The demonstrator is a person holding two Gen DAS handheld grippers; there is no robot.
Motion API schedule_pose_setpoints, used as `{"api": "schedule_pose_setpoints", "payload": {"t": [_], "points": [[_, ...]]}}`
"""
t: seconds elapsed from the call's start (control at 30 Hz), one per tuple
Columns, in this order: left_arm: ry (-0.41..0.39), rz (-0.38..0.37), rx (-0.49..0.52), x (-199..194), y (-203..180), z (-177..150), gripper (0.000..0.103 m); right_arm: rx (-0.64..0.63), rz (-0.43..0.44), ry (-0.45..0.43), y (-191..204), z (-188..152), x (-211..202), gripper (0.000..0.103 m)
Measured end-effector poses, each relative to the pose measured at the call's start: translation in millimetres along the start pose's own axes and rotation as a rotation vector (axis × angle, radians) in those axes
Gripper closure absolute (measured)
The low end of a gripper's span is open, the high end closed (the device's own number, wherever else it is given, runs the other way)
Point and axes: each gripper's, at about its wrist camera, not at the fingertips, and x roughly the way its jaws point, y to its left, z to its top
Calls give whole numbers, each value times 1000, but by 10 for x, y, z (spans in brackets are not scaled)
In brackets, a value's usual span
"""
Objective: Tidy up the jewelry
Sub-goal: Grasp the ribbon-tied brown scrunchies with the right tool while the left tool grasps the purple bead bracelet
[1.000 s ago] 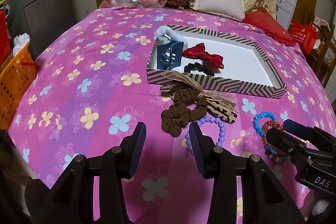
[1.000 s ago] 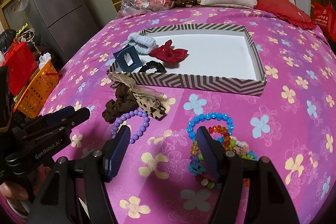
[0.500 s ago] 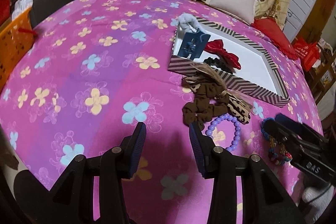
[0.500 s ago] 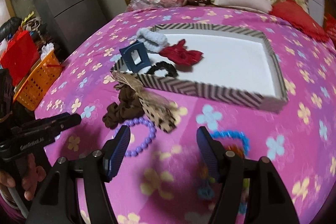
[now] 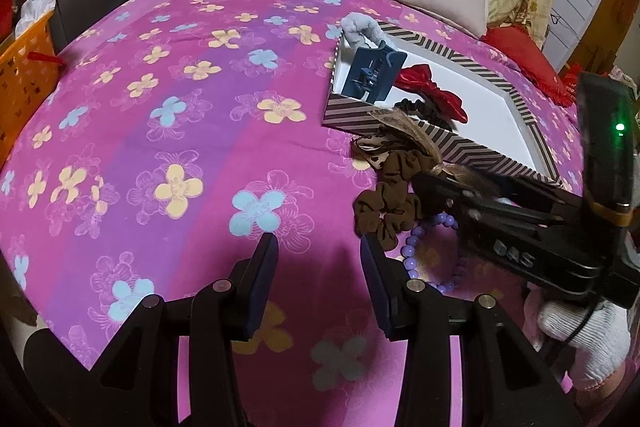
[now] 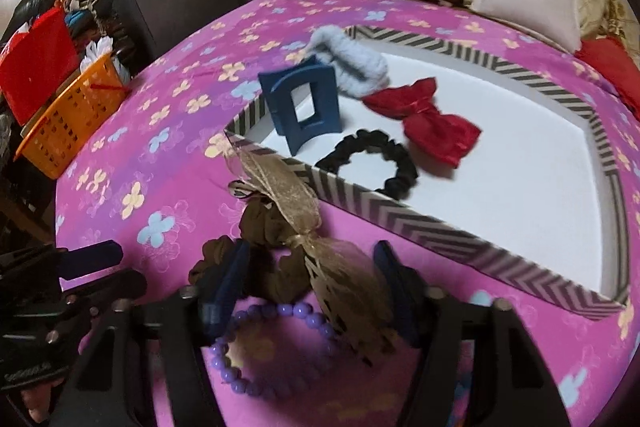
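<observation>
Purple bead bracelet (image 5: 430, 255) partly hidden behind right gripper (image 5: 448, 195); its fingers' contact unclear.

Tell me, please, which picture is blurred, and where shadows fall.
Right wrist view: motion blur smears the purple bead bracelet and the tray edge. Left wrist view: sharp; a dark shadow lies on the bedspread beneath the left gripper; fisheye bends both.

Black left gripper (image 5: 316, 281) with 2 blue-padded fingers, silver screws; white knit glove (image 5: 584, 339) on the right hand.
</observation>
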Motion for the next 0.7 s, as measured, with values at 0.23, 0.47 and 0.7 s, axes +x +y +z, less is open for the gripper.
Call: {"api": "schedule_pose_setpoints", "payload": {"t": [0.23, 0.47, 0.7], "points": [[6, -36, 14, -1, -92, -8, 58, 41, 20, -78, -153, -63, -290, 84], [39, -94, 96, 84, -420, -60, 56, 116, -19, -168, -460, -159, -807, 84], [80, -44, 150, 295, -648, -98, 56, 181, -18, -192, -667, -324, -998, 84]]}}
